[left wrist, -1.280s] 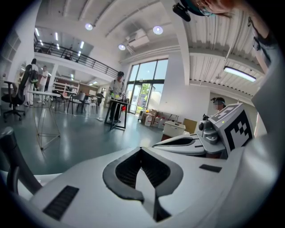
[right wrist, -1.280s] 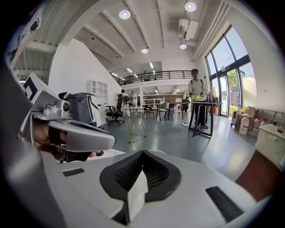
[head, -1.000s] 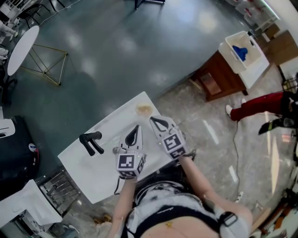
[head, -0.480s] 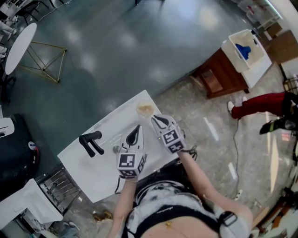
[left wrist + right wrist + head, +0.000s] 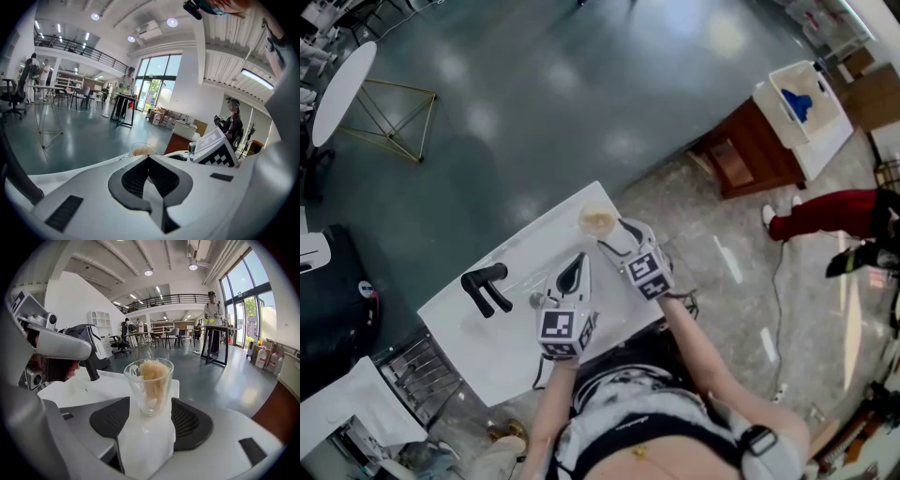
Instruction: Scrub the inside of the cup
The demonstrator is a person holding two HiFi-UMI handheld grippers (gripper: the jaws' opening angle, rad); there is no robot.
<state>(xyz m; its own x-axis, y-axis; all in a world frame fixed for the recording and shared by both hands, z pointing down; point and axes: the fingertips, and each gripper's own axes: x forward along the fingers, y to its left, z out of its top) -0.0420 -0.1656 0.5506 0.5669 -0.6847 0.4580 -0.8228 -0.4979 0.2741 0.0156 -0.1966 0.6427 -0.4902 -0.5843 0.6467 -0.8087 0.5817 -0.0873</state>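
Standing upright near the far corner of the white surface (image 5: 497,328), the clear glass cup (image 5: 149,385) holds a tan, fibrous scrubber (image 5: 151,373) that reaches up to its rim. The right gripper (image 5: 151,422) has the cup between its jaws, which are opening; both pads stand clear of the glass. The left gripper (image 5: 149,180) hangs just beside it, jaws pressed together on nothing. A black forked object (image 5: 485,286) lies well apart, toward the surface's left.

my white plastic left gripper (image 5: 577,262) and right gripper (image 5: 614,236) carry dark ribbed pads (image 5: 190,420) ahead of each black-and-white marker cube (image 5: 562,330); right jaws opening, glass cup (image 5: 149,385) between. behind the marker cube: bare forearms (image 5: 689,342), white top (image 5: 623,405) with black print.
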